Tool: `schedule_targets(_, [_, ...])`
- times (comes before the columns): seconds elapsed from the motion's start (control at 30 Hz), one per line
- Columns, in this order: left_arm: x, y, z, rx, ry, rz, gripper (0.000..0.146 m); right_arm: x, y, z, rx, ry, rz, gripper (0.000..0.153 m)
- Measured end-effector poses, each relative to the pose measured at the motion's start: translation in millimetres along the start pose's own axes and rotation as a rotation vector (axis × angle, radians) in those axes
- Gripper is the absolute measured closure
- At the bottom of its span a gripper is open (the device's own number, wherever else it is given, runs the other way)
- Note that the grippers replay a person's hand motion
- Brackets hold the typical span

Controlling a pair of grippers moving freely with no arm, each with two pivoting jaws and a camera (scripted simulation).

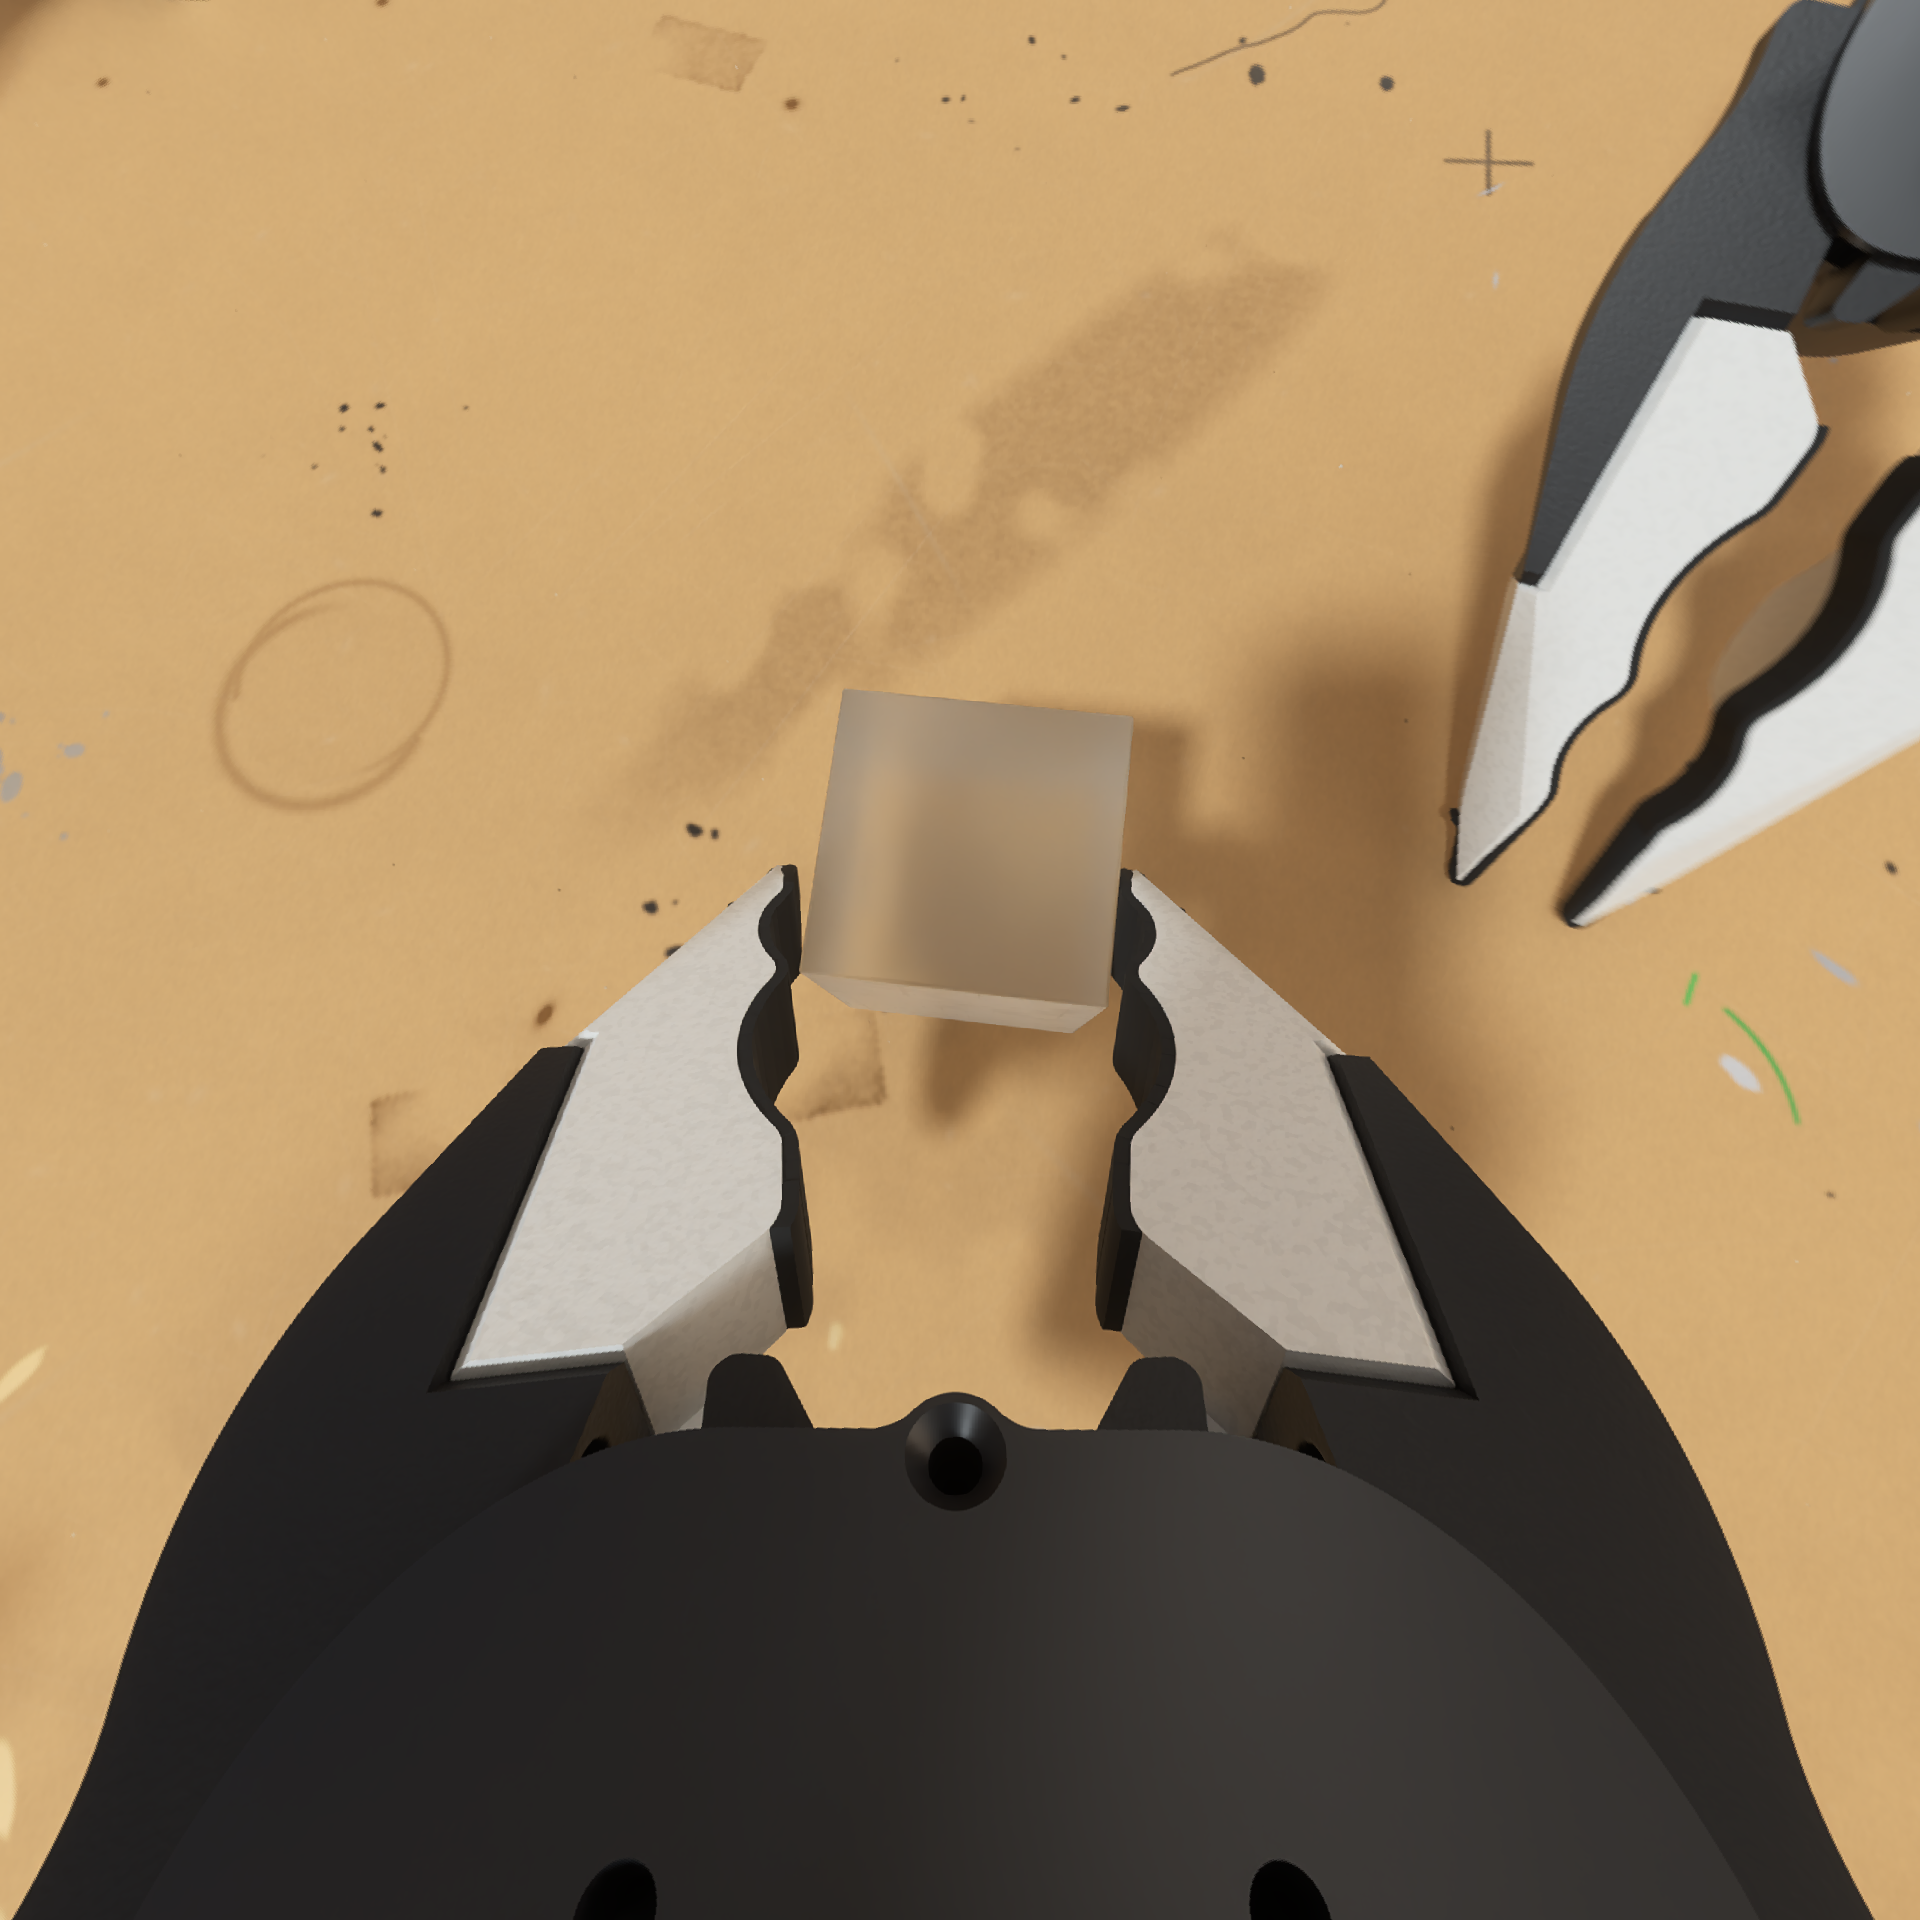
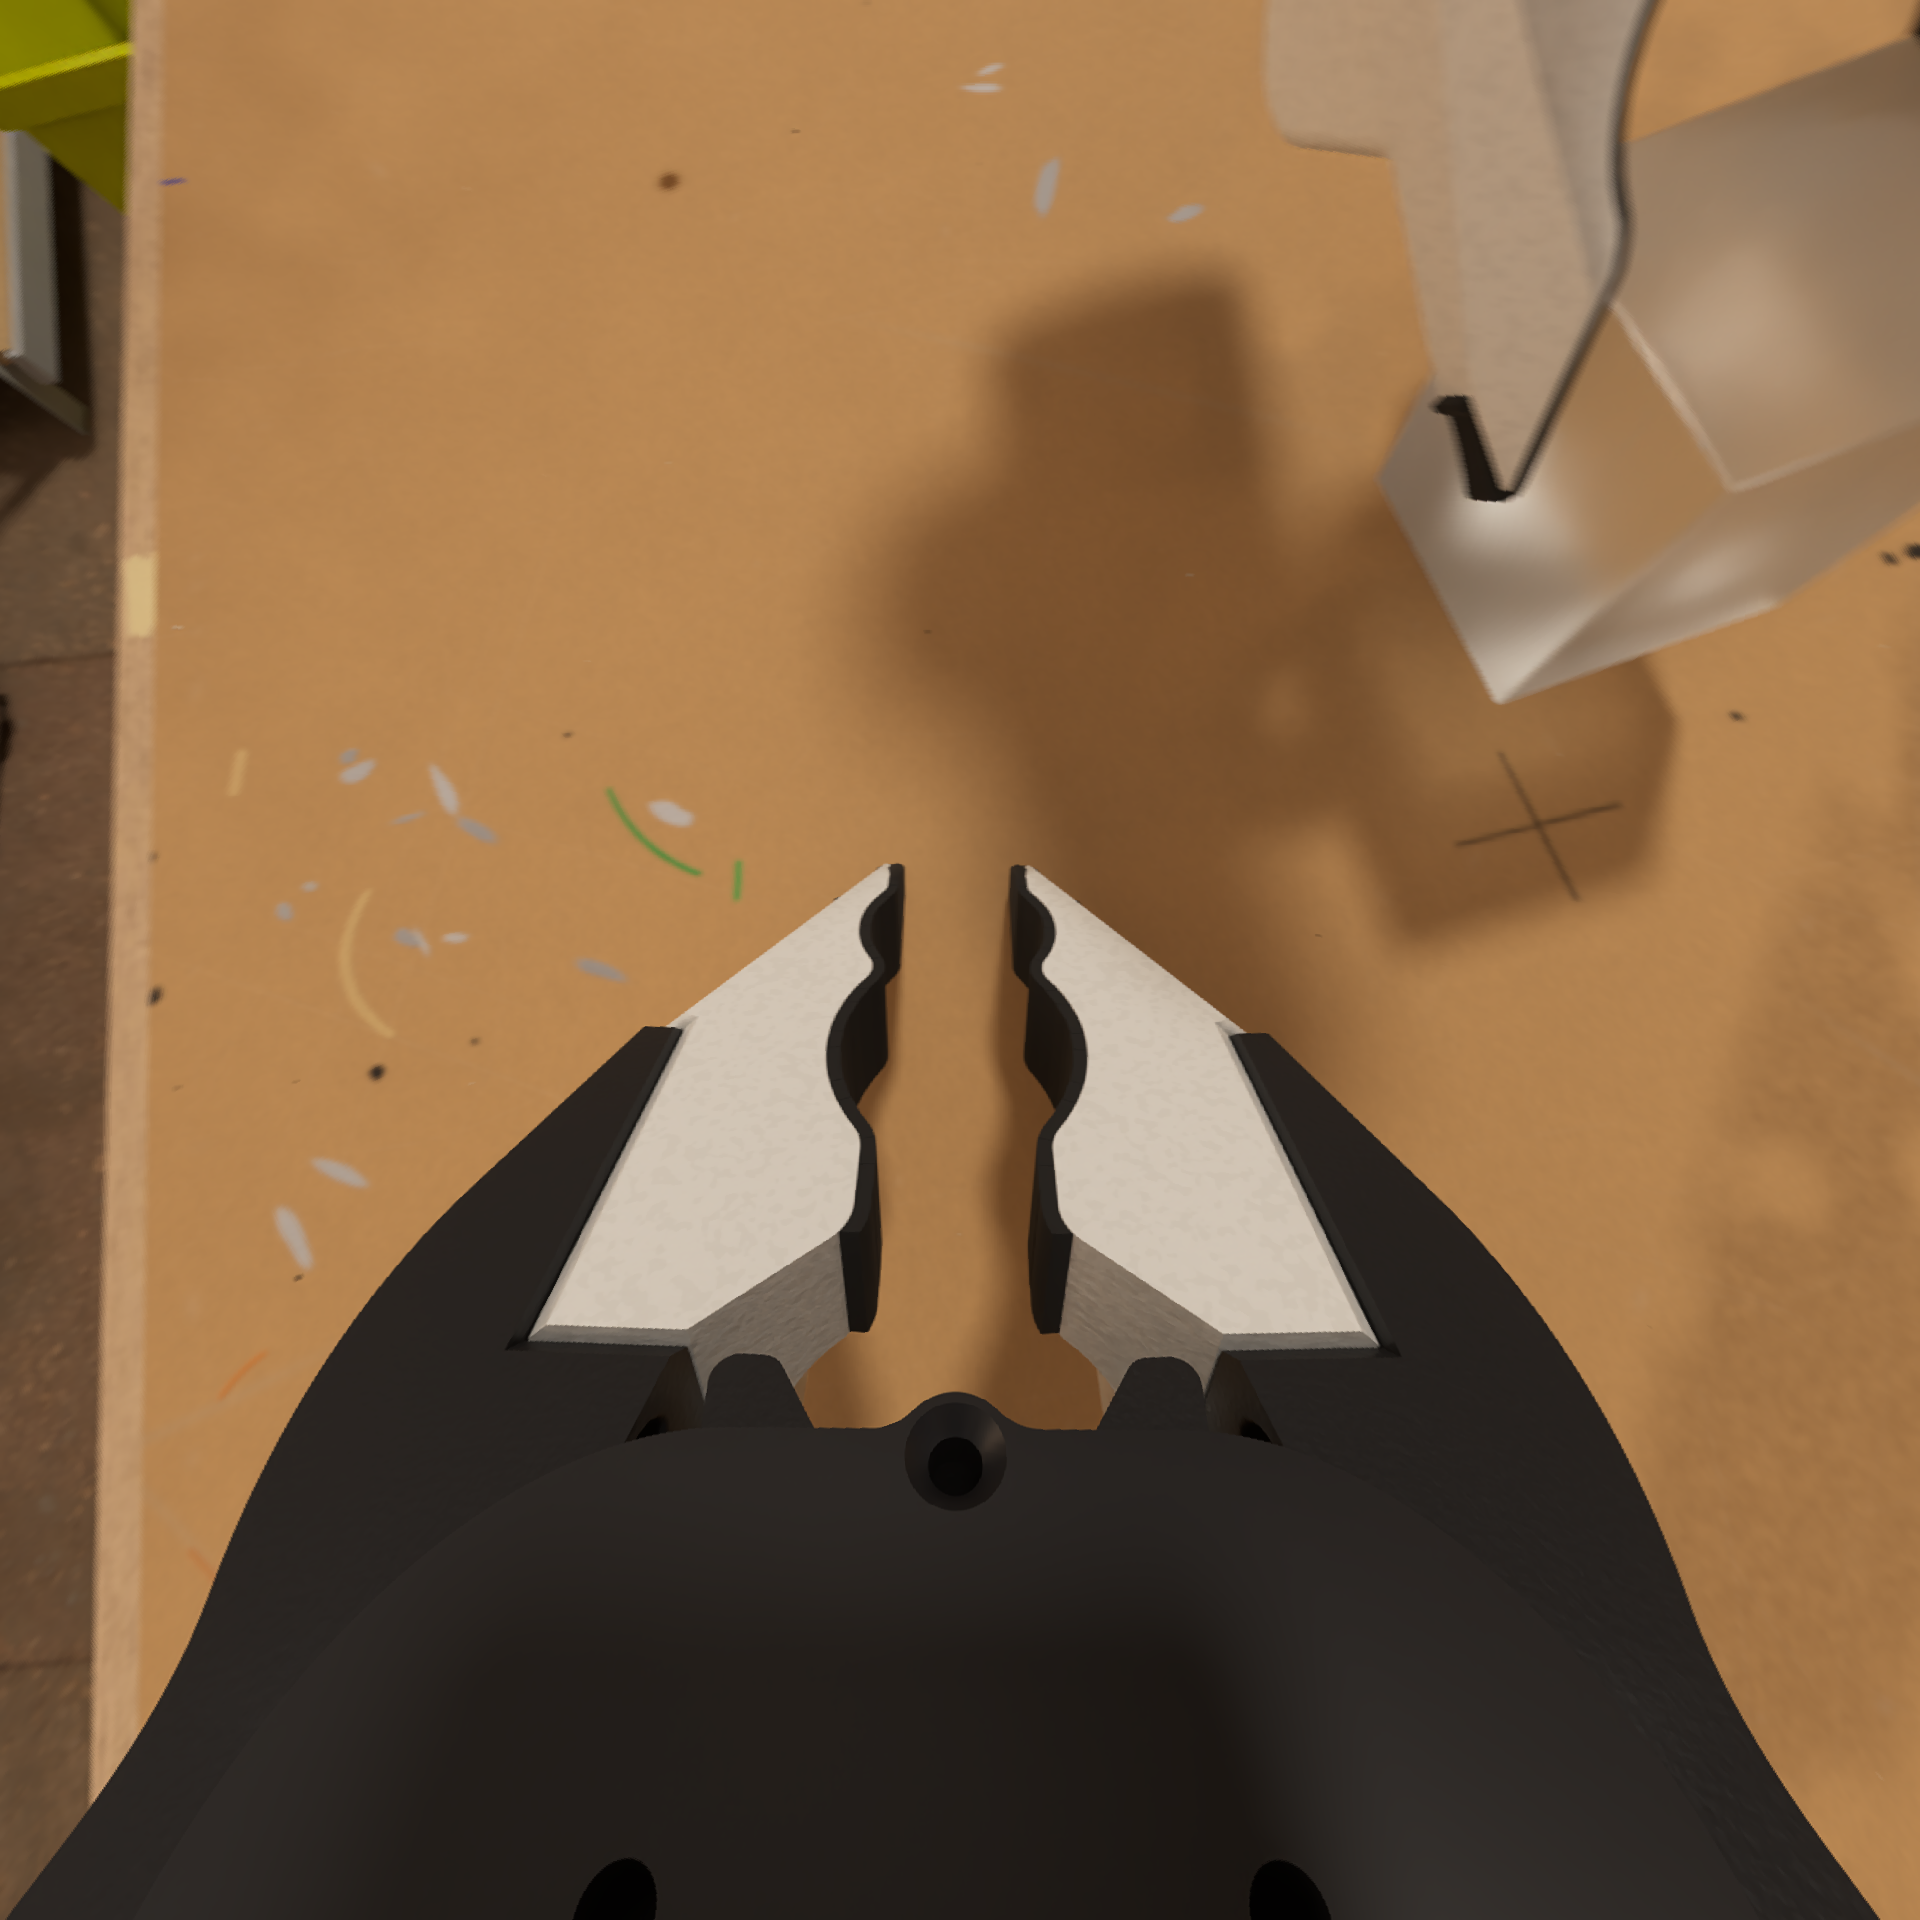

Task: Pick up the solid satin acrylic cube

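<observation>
The frosted, translucent acrylic cube (image 1: 966, 862) sits between the tips of my left gripper (image 1: 958, 883), which is shut on its two side faces. The cube hangs a little above the tan tabletop (image 1: 520, 312), with its shadow on the table beneath it. In the right wrist view the cube (image 2: 1766, 312) is at the upper right, with one left finger (image 2: 1486, 208) pressed on its side. My right gripper (image 2: 957, 873) is empty, its jaws a narrow gap apart, low over the table. It also shows in the left wrist view (image 1: 1517, 894), to the right of the cube and apart from it.
The table's left edge (image 2: 130, 935) runs down the right wrist view, with floor beyond it. A yellow-green box (image 2: 52, 83) stands off that edge at the top left. The tabletop bears a pencilled cross (image 2: 1538, 826), a ring stain (image 1: 332, 691) and small flecks.
</observation>
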State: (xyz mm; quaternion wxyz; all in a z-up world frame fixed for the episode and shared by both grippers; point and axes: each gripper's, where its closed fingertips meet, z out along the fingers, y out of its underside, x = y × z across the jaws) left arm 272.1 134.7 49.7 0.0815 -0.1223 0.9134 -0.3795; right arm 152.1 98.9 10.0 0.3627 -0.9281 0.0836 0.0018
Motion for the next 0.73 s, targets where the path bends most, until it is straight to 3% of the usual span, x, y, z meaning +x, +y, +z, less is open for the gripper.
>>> schedule_targets(0.1, [4.7, 3.3, -4.1, 0.002, -0.003, -0.011, 0.086, 16.6, 1.1, -1.3, -0.002, 0.082, 0.009, 0.146])
schedule_targets(0.23, [17.0, 8.1, -9.6, -0.002, 0.006, -0.010, 0.086, 45.3, 3.4, -10.1, -0.020, 0.202, 0.022, 0.147])
schedule_targets(0.3, [21.9, 11.3, -11.6, -0.003, 0.006, -0.012, 0.086, 31.3, -4.9, -16.6, 0.045, 0.082, 0.043, 0.141])
schedule_targets(0.37, [25.1, 14.3, -11.8, 0.000, 0.013, -0.025, 0.086, 27.2, -1.0, -20.1, 0.027, 0.061, 0.009, 0.133])
schedule_targets(0.5, [29.4, 16.1, -7.5, 0.000, 0.031, -0.027, 0.086, 20.4, 2.5, -26.1, 0.055, -0.024, 0.064, 0.132])
schedule_targets(0.73, [30.0, 9.1, -5.1, 0.014, 0.037, -0.018, 0.086, -37.1, 8.1, -35.8, 0.023, -0.241, -0.025, 0.127])
